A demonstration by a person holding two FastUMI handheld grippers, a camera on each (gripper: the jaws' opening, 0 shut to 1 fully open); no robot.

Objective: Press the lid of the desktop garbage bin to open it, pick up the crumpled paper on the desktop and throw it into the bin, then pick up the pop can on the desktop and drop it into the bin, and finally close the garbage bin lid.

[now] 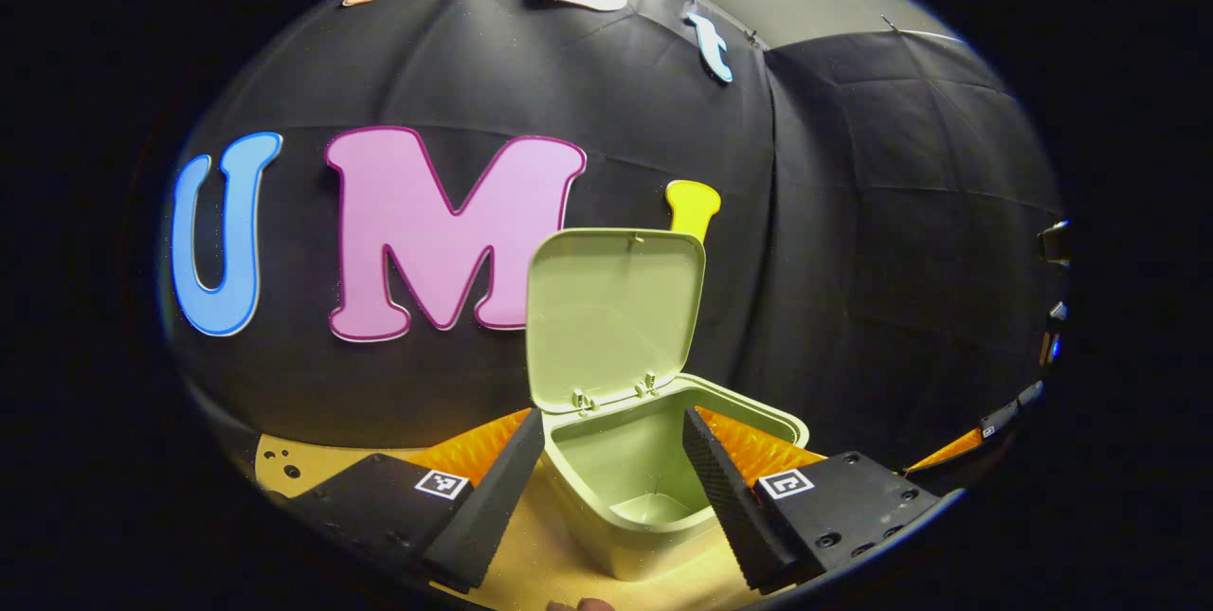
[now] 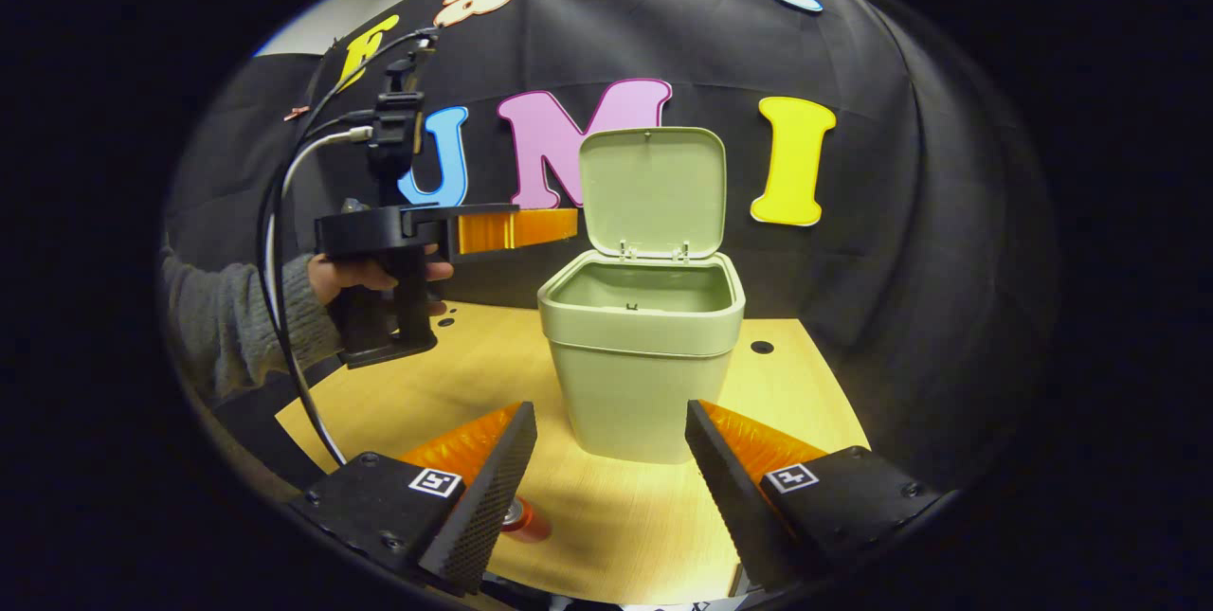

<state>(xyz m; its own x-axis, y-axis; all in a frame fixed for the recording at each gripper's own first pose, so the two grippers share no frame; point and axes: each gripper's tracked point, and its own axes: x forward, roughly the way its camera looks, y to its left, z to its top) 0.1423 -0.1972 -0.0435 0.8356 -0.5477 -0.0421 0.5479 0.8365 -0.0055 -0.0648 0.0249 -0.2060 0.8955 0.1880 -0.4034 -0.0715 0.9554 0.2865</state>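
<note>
Left gripper [image 2: 531,228] held aloft, apparently empty; right gripper [image 2: 611,488] fingers apart.

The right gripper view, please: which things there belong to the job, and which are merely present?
For the job: garbage bin, its raised lid, pop can, left gripper, right gripper.

Merely present: table, cables, sleeve.

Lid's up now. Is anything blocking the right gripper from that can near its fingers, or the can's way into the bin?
Nothing visible does. The pop can lies on the desktop beside the open right gripper, partly hidden by one finger. The bin stands beyond with its lid upright and its mouth clear.
</note>
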